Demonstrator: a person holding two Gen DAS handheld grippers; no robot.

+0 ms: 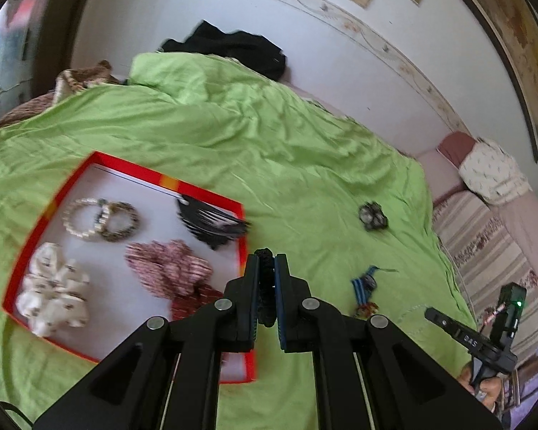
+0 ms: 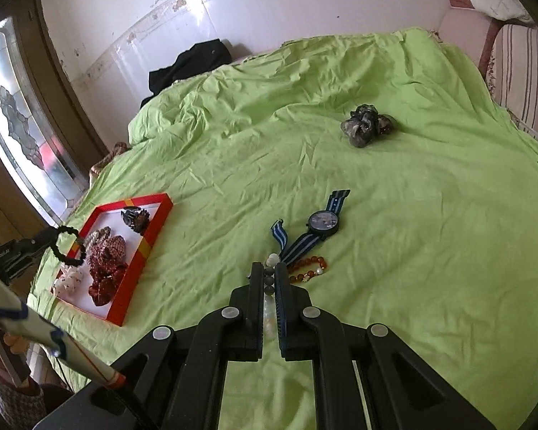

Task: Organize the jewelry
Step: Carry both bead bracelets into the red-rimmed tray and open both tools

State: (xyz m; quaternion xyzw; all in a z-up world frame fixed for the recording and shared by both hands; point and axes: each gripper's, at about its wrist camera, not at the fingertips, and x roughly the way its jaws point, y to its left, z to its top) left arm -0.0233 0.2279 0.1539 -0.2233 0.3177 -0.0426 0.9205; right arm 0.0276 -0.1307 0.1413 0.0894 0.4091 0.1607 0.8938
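The left gripper (image 1: 266, 261) is closed tight on a black braided cord bracelet (image 1: 265, 286), which stands pinched between its two black jaws; in the right wrist view the same bracelet (image 2: 70, 247) hangs as an open loop from the left gripper's tip (image 2: 48, 238). Just ahead and to the left of these jaws lies a shallow red-rimmed cardboard tray with a white floor (image 1: 46, 215), resting on the wrinkled lime-green bedsheet (image 1: 287, 143). Inside the tray, from far to near, sit two overlapping beaded bracelets, one pearl-white and one dark speckled (image 1: 100, 219), a black toothed hair comb (image 1: 215, 224) against the far right rim, a pink-and-white striped fabric scrunchie (image 1: 168, 268), a white patterned scrunchie (image 1: 55, 286) and a dark red scrunchie (image 1: 193, 302) partly hidden behind the gripper.

The right gripper (image 2: 269, 276) is closed on a string of pale white and grey round beads (image 2: 270, 286), caught between its pads. Just beyond its tips to the right lie an amber bead bracelet (image 2: 310, 268) and a wristwatch with a dark round face and blue-and-white striped strap (image 2: 322, 223). Farther ahead on the sheet rests a grey mottled scrunchie (image 2: 366, 125), well apart from the rest. A black garment (image 2: 190, 64) lies at the far edge of the bed by the wall
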